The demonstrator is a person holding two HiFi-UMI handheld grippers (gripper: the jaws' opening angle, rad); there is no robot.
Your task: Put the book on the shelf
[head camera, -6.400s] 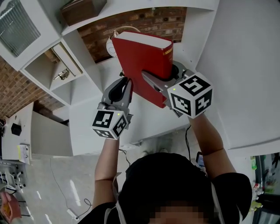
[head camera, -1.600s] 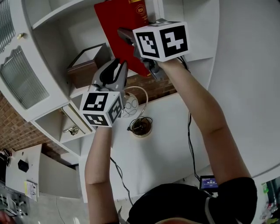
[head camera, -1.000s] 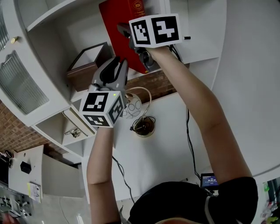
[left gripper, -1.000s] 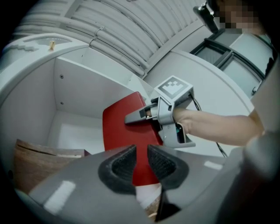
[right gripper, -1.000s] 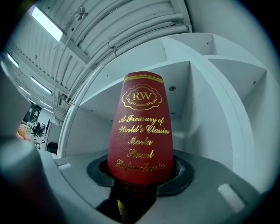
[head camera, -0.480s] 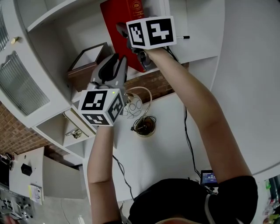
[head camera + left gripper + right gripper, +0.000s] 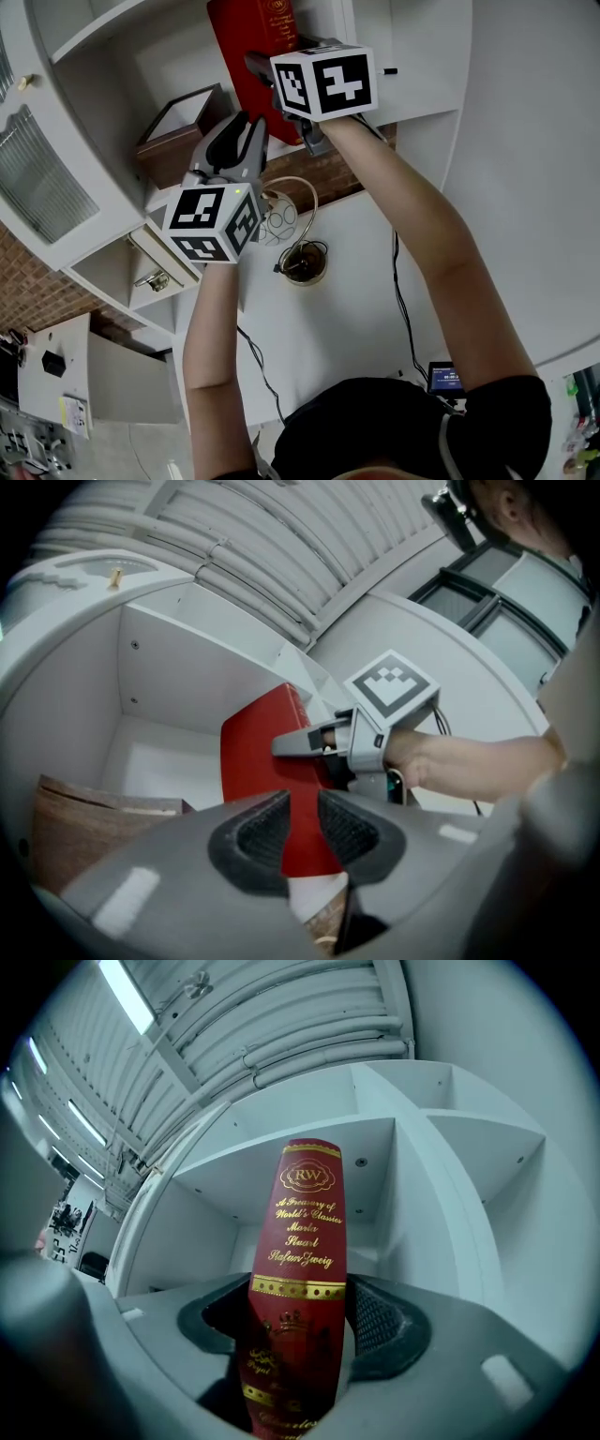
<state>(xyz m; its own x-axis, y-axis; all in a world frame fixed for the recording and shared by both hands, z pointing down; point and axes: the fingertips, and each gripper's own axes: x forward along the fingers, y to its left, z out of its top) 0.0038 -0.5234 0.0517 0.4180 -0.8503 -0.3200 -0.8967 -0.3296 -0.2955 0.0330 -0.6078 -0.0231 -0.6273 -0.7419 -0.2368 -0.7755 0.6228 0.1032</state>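
Note:
The red book (image 7: 251,42) with gold lettering on its spine (image 7: 302,1232) stands upright in the white shelf's upper cubby (image 7: 169,56). My right gripper (image 7: 279,67) has its jaws either side of the lower spine (image 7: 300,1321). They have just been opening, and the pads no longer look pressed on the book between them. In the left gripper view the same book (image 7: 255,752) shows with my right gripper (image 7: 292,745) against it. My left gripper (image 7: 239,129) hovers below and left of the book, jaws a narrow slit apart (image 7: 303,822), holding nothing.
A brown open box (image 7: 178,131) stands on the shelf left of the book, close to my left gripper. A vertical divider (image 7: 412,1204) bounds the cubby on the right. Below lie a counter with coiled cable (image 7: 300,258), an open drawer (image 7: 155,272) and a glass-door cabinet (image 7: 37,178).
Over the longer span the book rose from counter height into the upper cubby. In the last second it slid slightly further in and the right jaws widened. The left gripper barely moved.

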